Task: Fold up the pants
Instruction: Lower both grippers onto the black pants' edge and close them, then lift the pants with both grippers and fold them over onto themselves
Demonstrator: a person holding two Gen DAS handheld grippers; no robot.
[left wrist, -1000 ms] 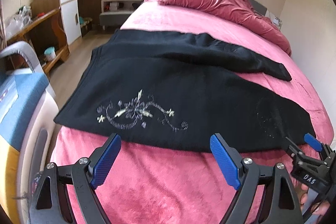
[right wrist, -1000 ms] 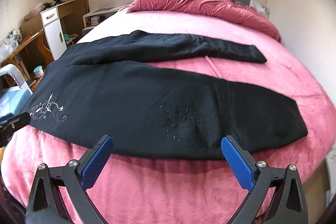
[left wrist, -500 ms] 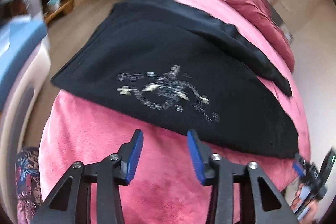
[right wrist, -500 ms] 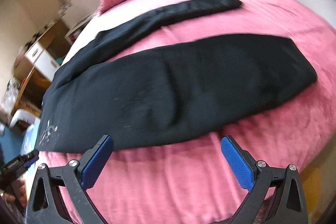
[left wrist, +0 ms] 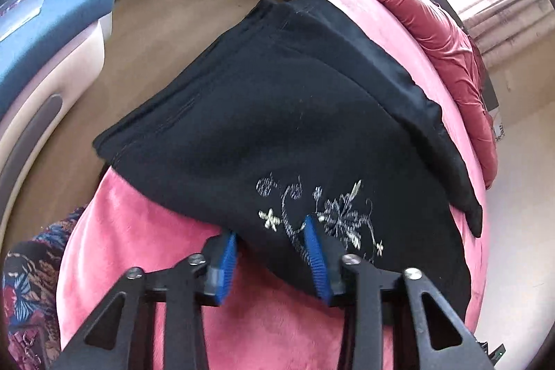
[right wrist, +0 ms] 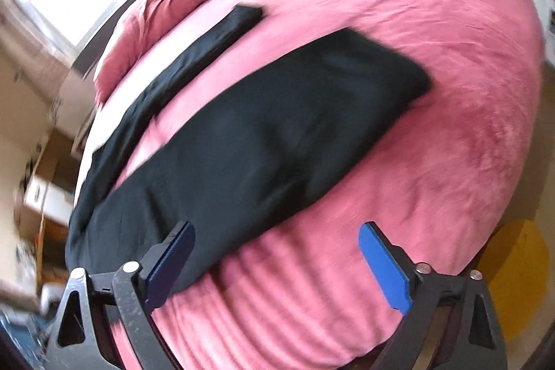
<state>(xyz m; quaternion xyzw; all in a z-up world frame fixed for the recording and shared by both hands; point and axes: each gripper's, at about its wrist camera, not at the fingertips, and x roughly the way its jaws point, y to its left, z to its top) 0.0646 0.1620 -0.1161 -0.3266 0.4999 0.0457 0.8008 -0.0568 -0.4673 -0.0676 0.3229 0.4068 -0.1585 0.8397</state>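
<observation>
Left gripper (left wrist: 270,252) closing astride the pants (left wrist: 277,127) edge to pinch it, not yet clamped; right gripper (right wrist: 277,266) wide, barely narrowing, empty, nearing the leg for lifting.

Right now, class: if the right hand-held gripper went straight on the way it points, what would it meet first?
Probably the pink bedcover just beside the pants' near edge. The right hand-held gripper is closing with only bedcover between its jaws; blur makes depth uncertain.
</observation>
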